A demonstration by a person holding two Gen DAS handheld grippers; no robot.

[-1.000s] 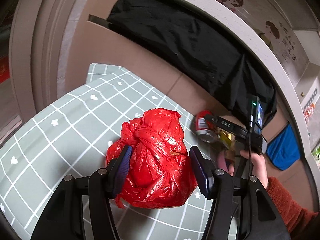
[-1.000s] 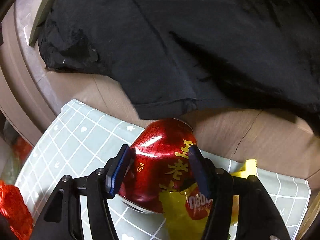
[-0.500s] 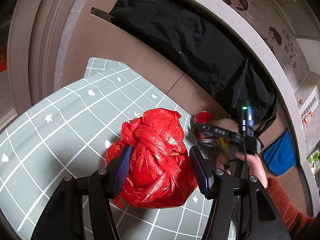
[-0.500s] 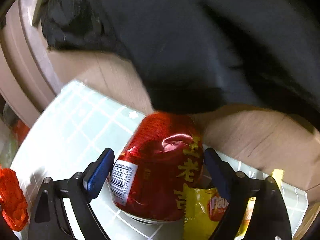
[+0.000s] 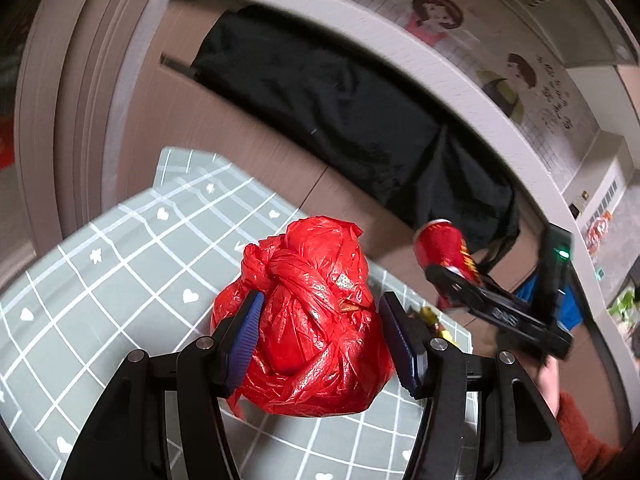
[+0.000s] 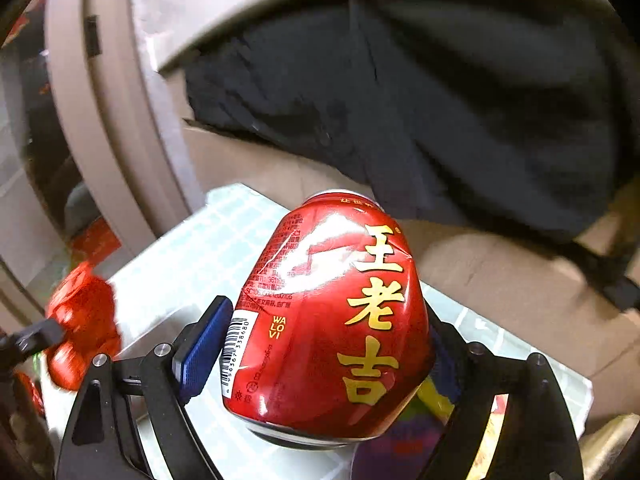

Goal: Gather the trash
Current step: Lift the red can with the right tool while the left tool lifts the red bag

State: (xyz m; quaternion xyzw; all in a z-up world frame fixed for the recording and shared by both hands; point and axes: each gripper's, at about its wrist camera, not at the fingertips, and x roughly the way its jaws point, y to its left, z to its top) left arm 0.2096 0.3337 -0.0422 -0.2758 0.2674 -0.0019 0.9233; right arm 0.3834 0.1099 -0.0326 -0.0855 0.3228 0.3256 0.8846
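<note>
Low in the frame's centre, the left gripper (image 5: 320,336) pinches the knotted red plastic bag (image 5: 308,320) over the grid-patterned mat (image 5: 100,280): soft, light, crushable, best held below its knot. The right gripper (image 6: 320,344) clamps a dented red drink can (image 6: 332,320) mid-body, seemingly off the mat: thin-walled, slick, probably empty.
</note>
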